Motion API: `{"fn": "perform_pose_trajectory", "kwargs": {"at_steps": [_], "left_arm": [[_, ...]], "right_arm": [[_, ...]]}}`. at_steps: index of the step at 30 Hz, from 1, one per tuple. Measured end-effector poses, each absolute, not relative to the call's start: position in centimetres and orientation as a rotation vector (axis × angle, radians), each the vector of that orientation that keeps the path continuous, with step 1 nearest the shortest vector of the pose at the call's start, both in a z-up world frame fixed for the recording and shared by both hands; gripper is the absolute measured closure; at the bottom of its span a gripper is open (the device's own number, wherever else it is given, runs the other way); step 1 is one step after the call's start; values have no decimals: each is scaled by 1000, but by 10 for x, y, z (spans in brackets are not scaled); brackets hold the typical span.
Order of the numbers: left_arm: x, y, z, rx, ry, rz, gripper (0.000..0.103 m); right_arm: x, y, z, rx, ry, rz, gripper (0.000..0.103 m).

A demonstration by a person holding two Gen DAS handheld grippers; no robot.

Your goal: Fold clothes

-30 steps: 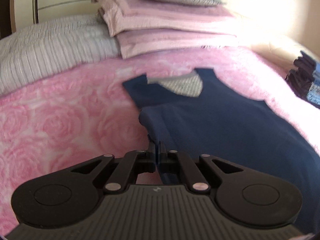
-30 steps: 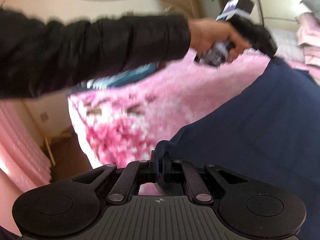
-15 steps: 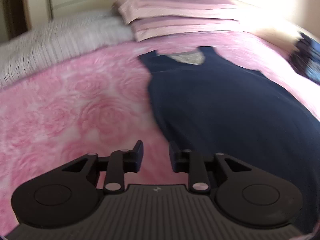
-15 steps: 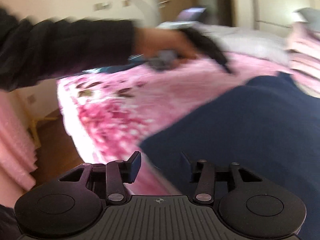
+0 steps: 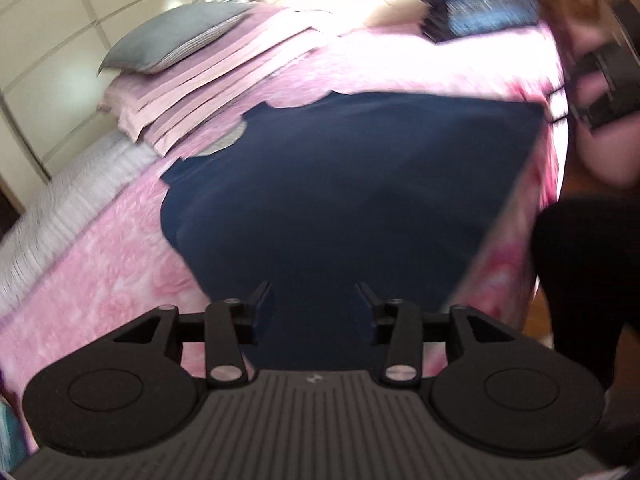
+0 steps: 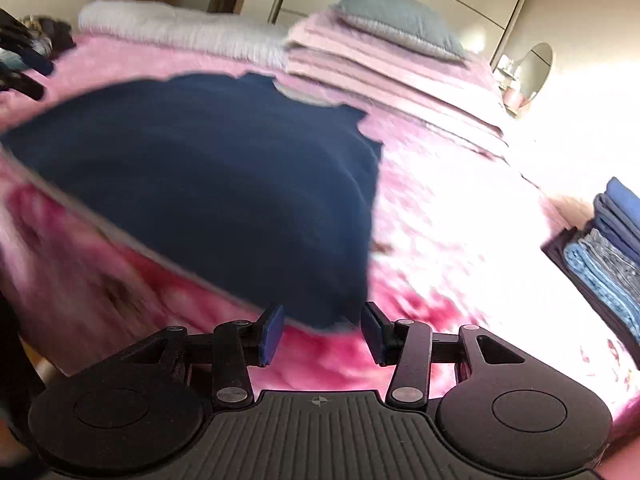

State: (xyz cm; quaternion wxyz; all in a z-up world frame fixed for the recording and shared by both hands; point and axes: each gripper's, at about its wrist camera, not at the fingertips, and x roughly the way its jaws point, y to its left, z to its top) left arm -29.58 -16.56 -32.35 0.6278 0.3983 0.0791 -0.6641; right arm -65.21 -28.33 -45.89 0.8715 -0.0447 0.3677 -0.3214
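A navy sleeveless top (image 5: 352,184) lies flat on the pink rose bedspread (image 5: 92,280), neckline toward the pillows, hem near the bed's front edge. It also shows in the right wrist view (image 6: 208,176). My left gripper (image 5: 314,312) is open and empty, hovering over the top's near left part. My right gripper (image 6: 322,332) is open and empty, just off the top's near right hem corner. Both views are blurred by motion.
Folded pink blankets (image 6: 384,64) with a grey pillow (image 6: 396,20) are stacked at the head of the bed. A pile of folded blue clothes (image 6: 608,248) sits on the bed's right side, also in the left wrist view (image 5: 480,4). The person's dark sleeve (image 5: 592,280) is at the right.
Both grippers were shut on the top's edge a second ago. They opened, let the fabric go and pulled back. The top now lies flat and both cameras have swung to new angles.
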Motion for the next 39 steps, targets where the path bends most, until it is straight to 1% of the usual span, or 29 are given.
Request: {"fn": "perform_pose_trajectory", "kwargs": {"at_steps": [3,8,13,14,15,17,23,26,29,34,39], "left_arm": [[-320,-159,-342,1018,106,-1512,62],[-348,-153,-364,1145,12,-1510,62],[-359,-163,-378,1204,-32,-1487,62],[-360,-164,-380,1217,-50,-1484,62],[-362,-165,-382,1231,-68,-1482,62],[-366,-165,-384,1260,-105,-1500,62],[-378,-165,-395,1356,-249,-1520,63],[-380,-167,-401,1379,-317,-1491,61],[-380,-174,-400,1350,-339,-1417,61],[-371,-181,-386,1249,-257,-1416,62],[-370,-182,-381,1210,-235,-1423,62]], "right_arm": [[-650,-277,-463,-162,757,-600,57],[-628,-256,-461,-219,676,-435,56],[-595,-235,-467,-268,638,-310,55],[-590,-232,-468,-278,632,-293,51],[-584,-229,-469,-287,626,-279,43],[-576,-226,-469,-296,611,-256,40],[-553,-216,-476,-308,602,-210,39],[-546,-211,-476,-325,600,-188,39],[-537,-205,-478,-351,595,-174,39],[-520,-193,-485,-426,573,-157,39],[-497,-192,-497,-472,572,-204,39]]}}
